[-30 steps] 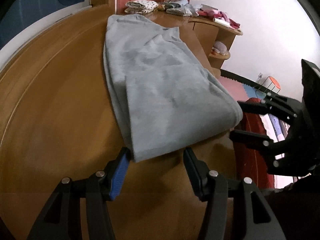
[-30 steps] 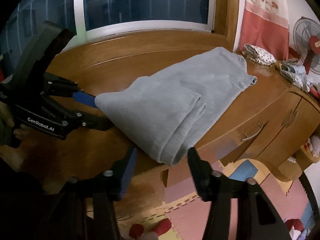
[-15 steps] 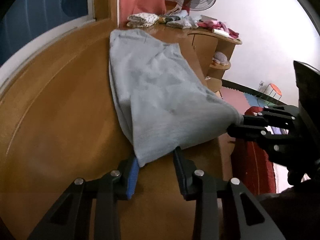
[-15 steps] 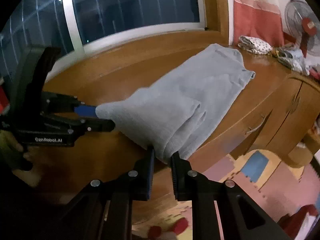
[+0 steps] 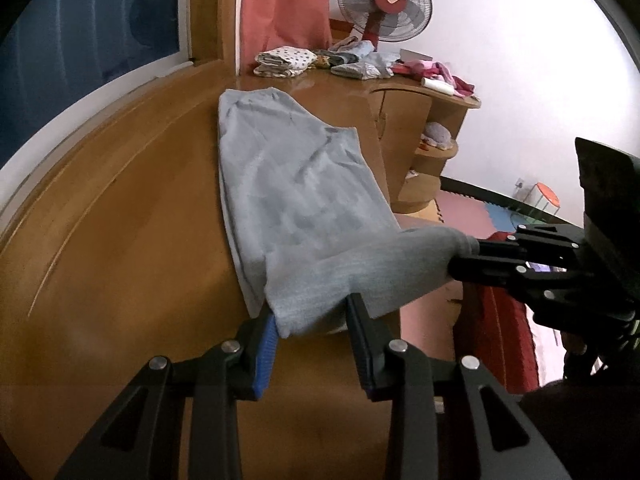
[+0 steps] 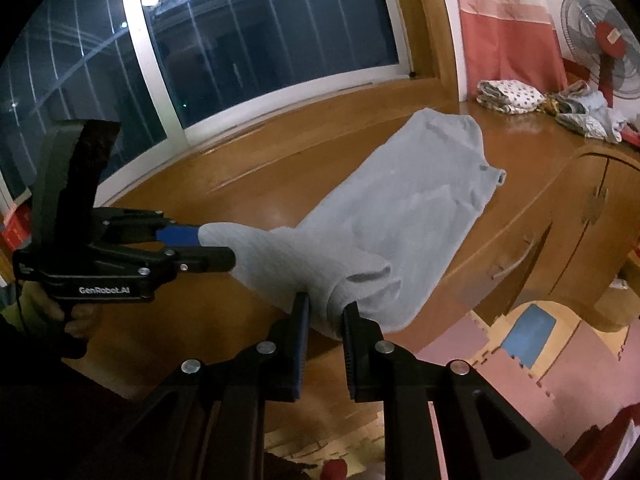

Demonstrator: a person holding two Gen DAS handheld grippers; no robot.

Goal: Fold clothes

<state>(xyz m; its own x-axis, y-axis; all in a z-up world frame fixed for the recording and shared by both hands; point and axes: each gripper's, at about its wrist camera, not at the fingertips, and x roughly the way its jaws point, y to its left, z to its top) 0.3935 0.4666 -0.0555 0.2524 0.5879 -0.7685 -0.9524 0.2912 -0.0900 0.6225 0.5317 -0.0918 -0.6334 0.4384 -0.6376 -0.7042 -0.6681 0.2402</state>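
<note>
Cloth: 1 grey garment (image 5: 296,200) lies lengthwise on a brown wooden counter (image 5: 120,260), its far end flat on the wood and its near end raised off the surface. In the left wrist view the left gripper (image 5: 312,316) pinches the near left corner of the garment between its 2 fingers, with fabric bunched in the gap. To the right in that view the right gripper (image 5: 464,256) grips the other near corner, and the near hem hangs stretched between the 2 tools.

From the right wrist view, the right gripper (image 6: 326,312) has its fingers pressed on a thick fold of the grey garment (image 6: 400,220), while the left gripper (image 6: 216,248) holds the corner at the left, with a hand (image 6: 76,320) wrapped round its handle.

At the far end of the counter sit a folded spotted cloth (image 5: 284,62) and a loose heap of clothes (image 5: 360,64), with a fan (image 5: 384,4) standing behind them. A dark window (image 6: 260,40) runs along the counter's far side, and a pink curtain (image 6: 508,32) hangs at its right.
</note>
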